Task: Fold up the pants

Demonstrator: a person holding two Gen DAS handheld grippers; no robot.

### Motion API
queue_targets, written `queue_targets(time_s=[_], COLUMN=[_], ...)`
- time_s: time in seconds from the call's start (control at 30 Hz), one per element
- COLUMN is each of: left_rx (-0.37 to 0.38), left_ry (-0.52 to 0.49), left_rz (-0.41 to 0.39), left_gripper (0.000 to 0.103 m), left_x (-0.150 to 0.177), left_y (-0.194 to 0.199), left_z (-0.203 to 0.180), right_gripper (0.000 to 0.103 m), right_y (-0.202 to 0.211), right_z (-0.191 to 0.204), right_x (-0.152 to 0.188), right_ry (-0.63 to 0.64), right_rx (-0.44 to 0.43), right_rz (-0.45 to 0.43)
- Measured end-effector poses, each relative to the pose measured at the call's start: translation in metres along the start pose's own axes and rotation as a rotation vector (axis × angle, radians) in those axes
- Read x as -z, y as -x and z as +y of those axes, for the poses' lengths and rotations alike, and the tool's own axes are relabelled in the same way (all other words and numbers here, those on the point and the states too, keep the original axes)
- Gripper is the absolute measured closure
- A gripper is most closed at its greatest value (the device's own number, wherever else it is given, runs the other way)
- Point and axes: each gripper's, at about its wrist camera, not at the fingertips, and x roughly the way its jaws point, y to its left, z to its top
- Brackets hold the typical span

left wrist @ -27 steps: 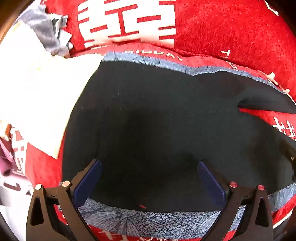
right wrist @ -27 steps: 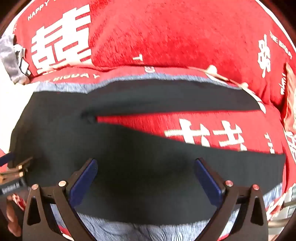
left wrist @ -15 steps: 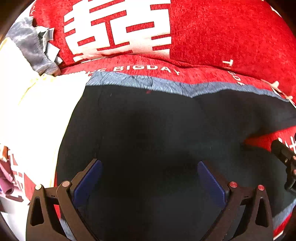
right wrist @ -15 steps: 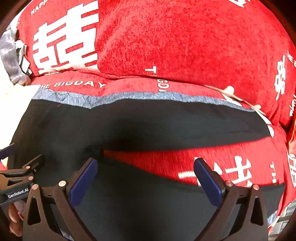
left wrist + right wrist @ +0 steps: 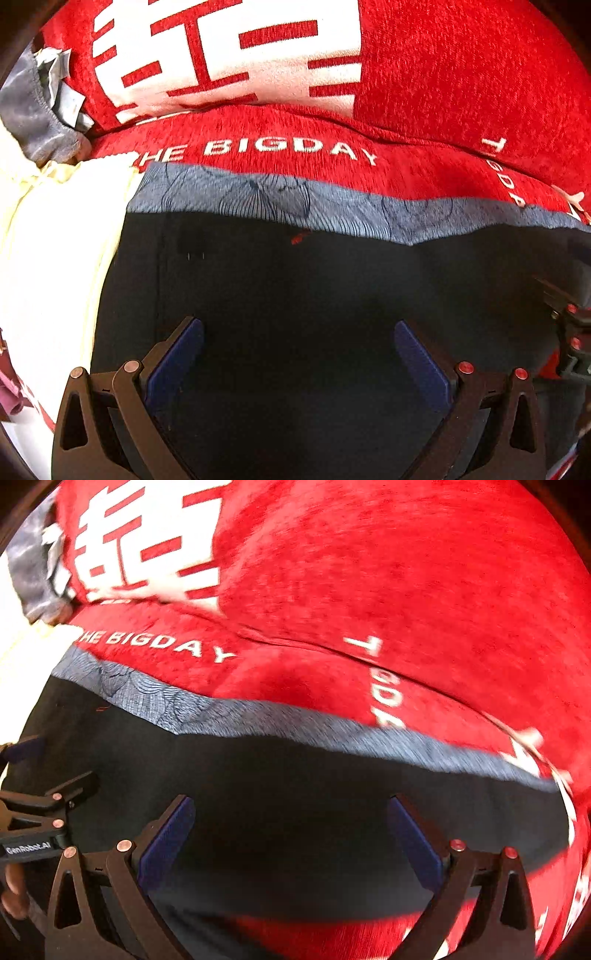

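Left wrist view: dark pants (image 5: 295, 295) lie spread on a blue-grey patterned cloth (image 5: 332, 210) over a red printed cover (image 5: 461, 92), cream fabric (image 5: 55, 240) beside them. The left gripper (image 5: 298, 354) and right gripper (image 5: 291, 830) hover spread wide above the pants, holding nothing.

Pants (image 5: 295, 295) on blanket (image 5: 461, 92), cloth pile (image 5: 55, 240) to left.

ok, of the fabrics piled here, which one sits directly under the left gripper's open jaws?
The black pants. Left gripper hangs over plain dark cloth; the cream fabric and grey garment lie off to its left.
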Motion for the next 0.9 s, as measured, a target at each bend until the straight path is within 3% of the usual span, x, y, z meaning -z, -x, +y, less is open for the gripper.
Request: queue_targets(time_s=[0.17, 0.4, 0.6, 0.63, 0.8, 0.9], left_rx=[0.013, 0.011, 0.005, 0.003, -0.001, -0.006], left_ry=[0.0, -0.019, -0.017, -0.017, -0.006, 0.0], left_rz=[0.019, 0.022, 0.029, 0.028, 0.024, 0.026], left_gripper=[0.0, 0.0, 0.0, 0.0, 0.0, 0.0], left_x=[-0.009, -0.016, -0.02, -0.02, -0.021, -0.022], left_y=[-0.007, -0.015, -0.019, -0.019, -0.019, -0.019], left_z=[0.002, -0.001, -0.001, -0.001, -0.002, -0.003], right_gripper=[0.0, 0.0, 0.002, 0.004, 0.042, 0.045], right_y=[-0.033, -0.081, -0.093, -0.093, -0.074, -0.071], right_z=[0.007, 0.02, 0.038, 0.04, 0.054, 0.063], right_x=[-0.031, -0.053, -0.063, -0.063, -0.05, -0.047], right_ry=[0.181, 0.353, 0.461, 0.47, 0.538, 0.545], right_rx=[-0.065, -0.203, -0.231, -0.233, -0.287, -0.275], right_rz=[0.041, 0.164, 0.157, 0.159, 0.122, 0.126])
